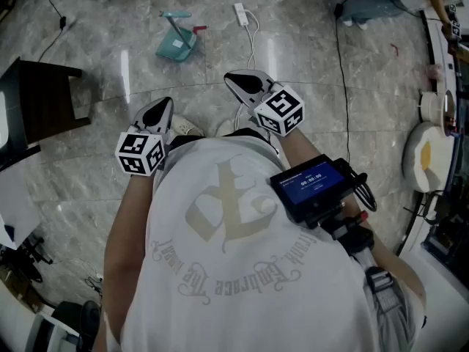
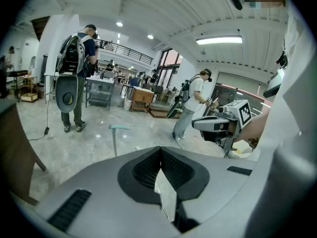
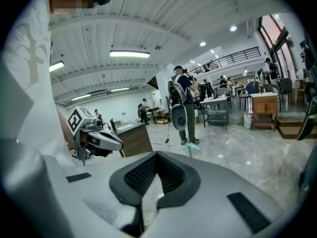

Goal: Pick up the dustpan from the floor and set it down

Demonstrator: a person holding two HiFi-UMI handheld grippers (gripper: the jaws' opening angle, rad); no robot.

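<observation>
Marble floor (image 1: 80, 182) of a busy workshop is seen from above, with the teal dustpan (image 1: 176, 44) lying at the frame's upper centre-left, well apart from both tools. Left gripper (image 1: 163, 107) and right gripper (image 1: 239, 80) are held with jaws closed on nothing.

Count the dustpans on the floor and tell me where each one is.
1. The teal dustpan sits on the floor near the head view's top, left of a white power strip. Others may be hidden behind furniture.
</observation>
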